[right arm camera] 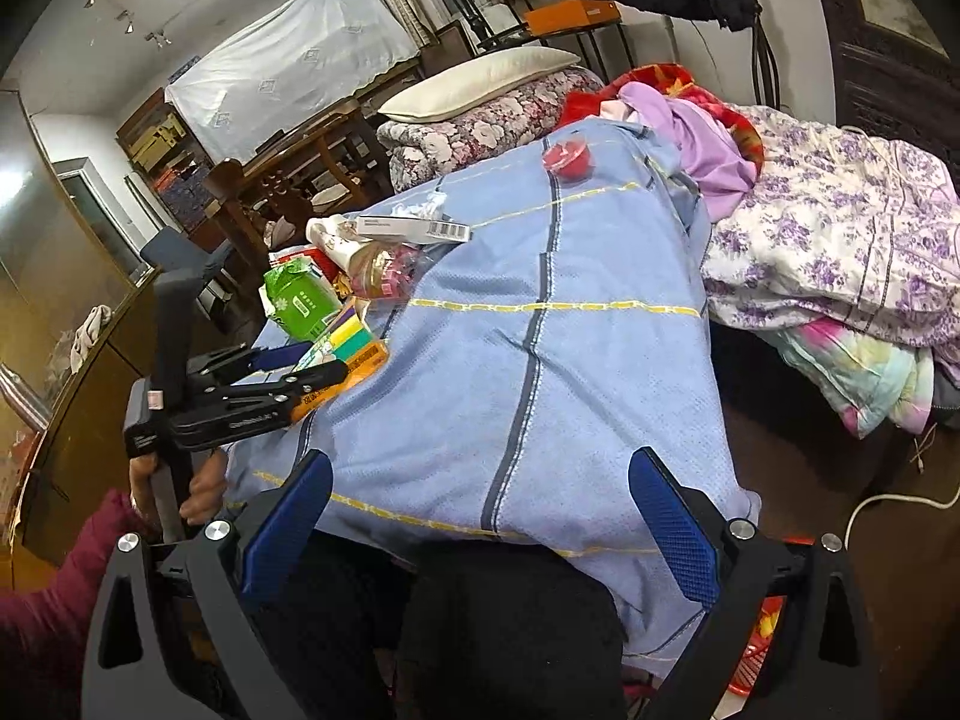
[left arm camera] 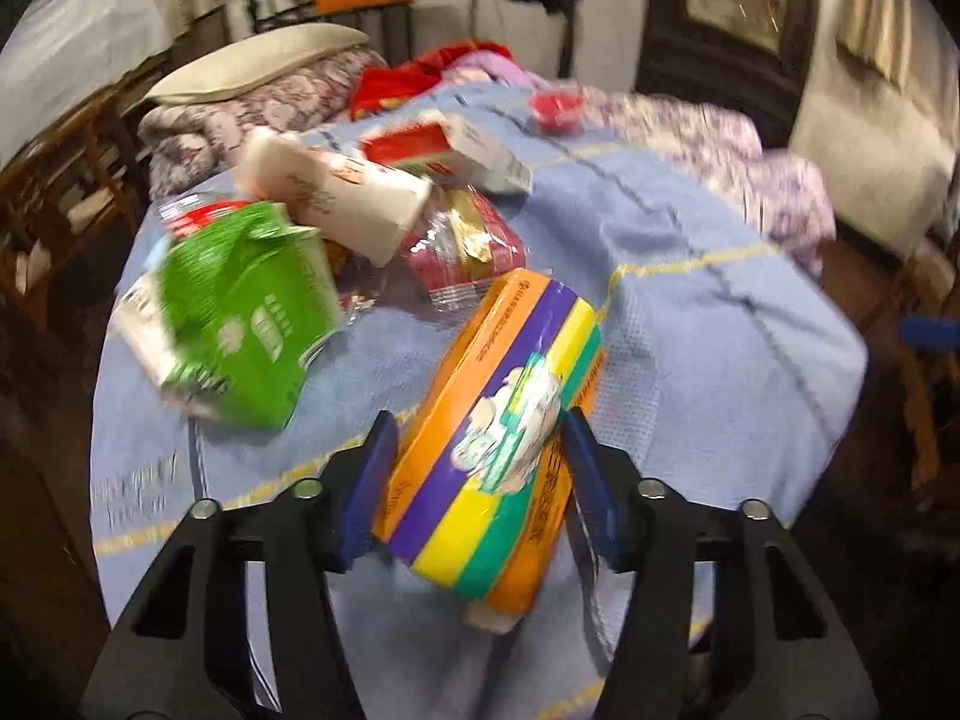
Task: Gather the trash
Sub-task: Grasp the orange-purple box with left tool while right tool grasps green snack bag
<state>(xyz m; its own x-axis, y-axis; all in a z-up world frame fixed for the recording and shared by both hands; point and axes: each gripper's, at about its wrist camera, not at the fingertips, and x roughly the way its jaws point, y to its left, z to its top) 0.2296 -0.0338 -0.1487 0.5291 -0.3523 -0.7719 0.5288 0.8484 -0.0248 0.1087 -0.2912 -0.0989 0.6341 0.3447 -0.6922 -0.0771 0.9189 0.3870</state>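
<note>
A striped tissue pack [left arm camera: 498,396] in orange, purple, yellow and green lies on the blue towel [left arm camera: 690,300]. My left gripper [left arm camera: 478,426] has its blue pads pressed against both long sides of it. In the right wrist view the same left gripper [right arm camera: 312,372] grips the pack [right arm camera: 354,354] at the towel's left edge. Behind it lies a heap: a green pack [left arm camera: 246,312], a white paper cup [left arm camera: 336,198], a red-and-white box [left arm camera: 444,150] and a clear wrapper [left arm camera: 468,246]. A small red item [right arm camera: 567,159] sits farther back. My right gripper [right arm camera: 480,462] hangs open over the towel's near edge, holding nothing.
Folded floral quilts [right arm camera: 840,252] and purple clothing pile up to the right, with a pillow [right arm camera: 480,81] on a quilt at the back. A red basket [right arm camera: 762,648] shows low on the right, near a white cable [right arm camera: 888,501] on the floor. Wooden furniture stands left.
</note>
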